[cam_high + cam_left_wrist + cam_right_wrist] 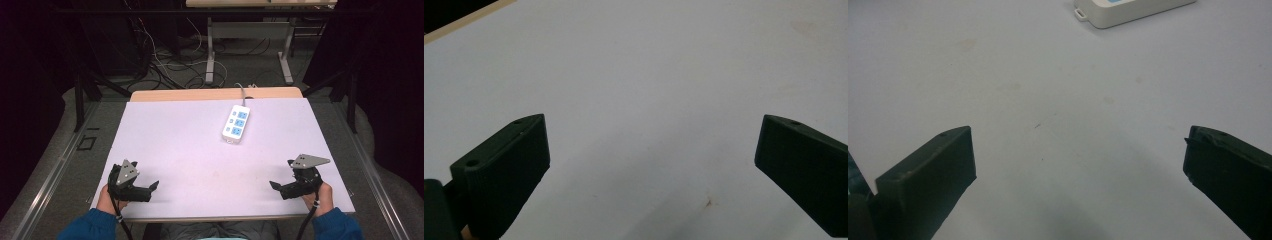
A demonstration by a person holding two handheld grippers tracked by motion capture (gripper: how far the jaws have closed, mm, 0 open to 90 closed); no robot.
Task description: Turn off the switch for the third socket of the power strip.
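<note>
A power strip (236,123) lies on the table (190,145), nearer the far edge and right of the middle, its cord running off over the far edge. The left gripper (152,186) sits by the near left corner, the right gripper (275,186) by the near right corner, both seemingly just above the surface, well apart from the strip.

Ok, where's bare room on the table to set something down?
Bare tabletop lies between the left gripper and right gripper, and left of the power strip. Only the far right, around the strip and its cord, is taken.
</note>
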